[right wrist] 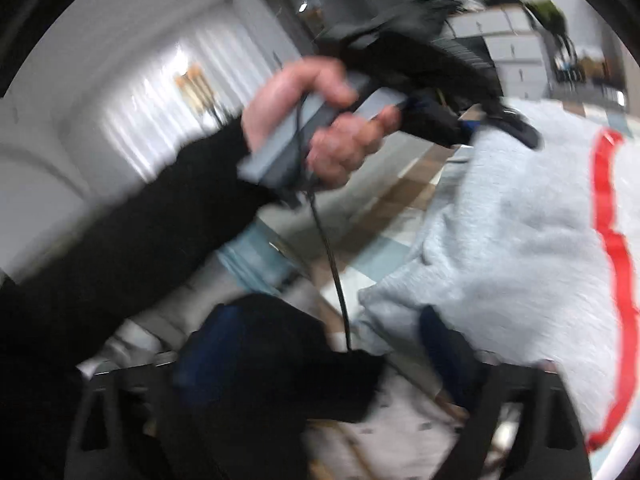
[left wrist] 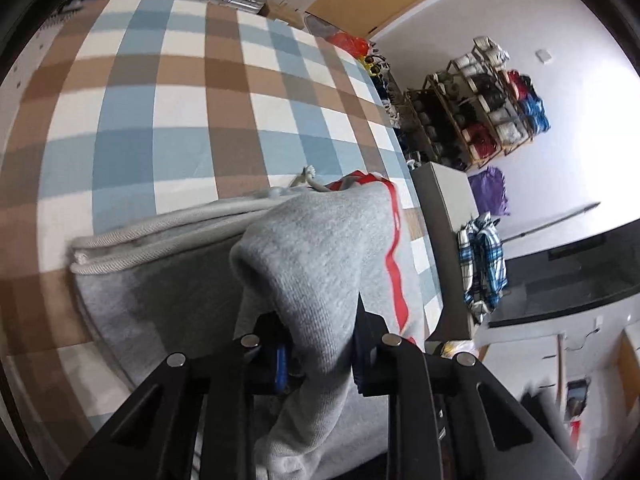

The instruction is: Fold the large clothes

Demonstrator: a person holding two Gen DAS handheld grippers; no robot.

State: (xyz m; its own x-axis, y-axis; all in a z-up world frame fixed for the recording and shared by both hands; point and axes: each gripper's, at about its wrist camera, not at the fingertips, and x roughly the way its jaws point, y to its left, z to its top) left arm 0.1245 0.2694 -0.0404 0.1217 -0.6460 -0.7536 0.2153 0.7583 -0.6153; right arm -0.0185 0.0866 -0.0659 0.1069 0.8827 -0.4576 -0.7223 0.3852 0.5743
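Now grey hoodie [left wrist: 316, 248] in left tongs [left wrist: 320, 354]

No legible text, label, brand, number or sign found in either wrist view. The red band [left wrist: 394, 264] on the grey garment [left wrist: 316, 248] ahead of the claw carries white marks, too small to read.

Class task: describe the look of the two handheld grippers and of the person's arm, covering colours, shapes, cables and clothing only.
The left gripper has black angular linkage arms with round silver pivot pins and blue pads on its fingers. Seen from the right wrist camera, its handle is a grey block with a thin black cable trailing down; the hand on it emerges from a black long sleeve. The right gripper, blurred, shows black fingers with dark blue pads.
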